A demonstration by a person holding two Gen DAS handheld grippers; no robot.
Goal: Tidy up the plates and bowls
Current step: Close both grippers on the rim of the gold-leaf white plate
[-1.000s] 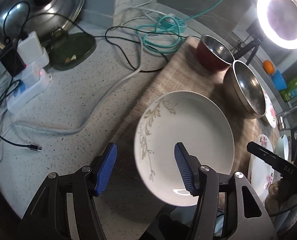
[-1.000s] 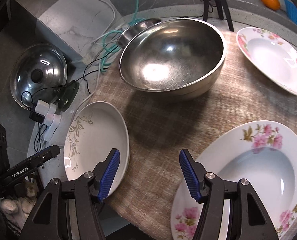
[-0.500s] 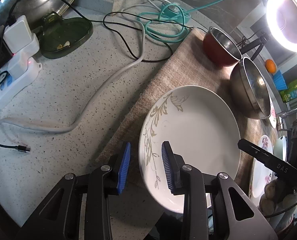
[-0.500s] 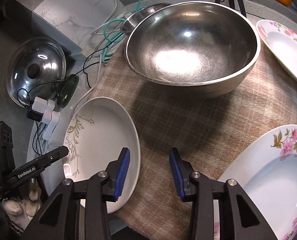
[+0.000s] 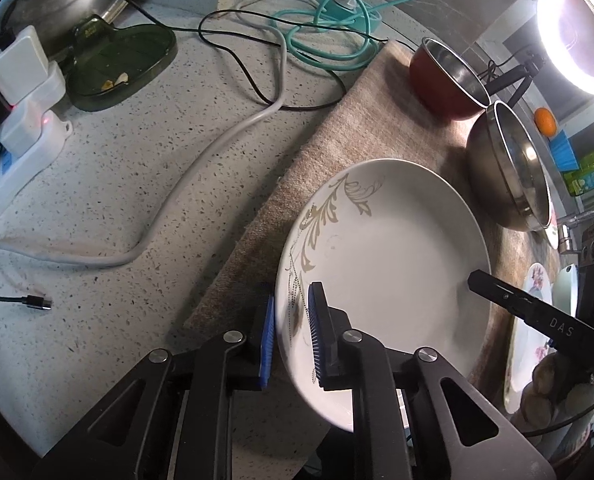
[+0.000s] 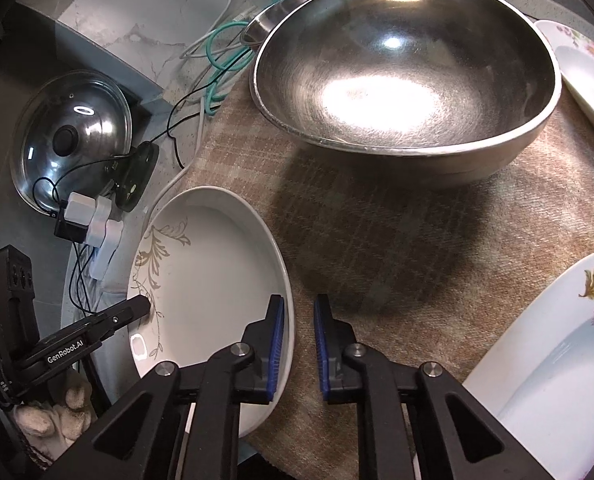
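A white plate point(image 5: 389, 264) with a gold leaf pattern lies on the woven mat point(image 5: 357, 128), its near part past the mat's edge. My left gripper point(image 5: 291, 336) straddles the plate's left rim; its jaws are closing, with the blue pads point(image 5: 315, 344) against the rim. In the right wrist view my right gripper point(image 6: 299, 340) is shut on the opposite rim of the same plate point(image 6: 209, 272), one pad inside and one outside. A large steel bowl point(image 6: 401, 92) sits just behind, with a red-sided bowl point(image 5: 445, 80) beyond it.
Two floral plates point(image 6: 557, 360) point(image 6: 589, 76) lie on the mat to the right. On the speckled counter to the left are a power strip point(image 5: 21, 152), a green dish point(image 5: 121, 64), tangled cables point(image 5: 329, 40) and a pot lid point(image 6: 73, 140). A ring light point(image 5: 581, 24) glares at the far right.
Both grippers sank towards the white plate and their jaws went from wide apart to nearly together, one on each side of its rim.
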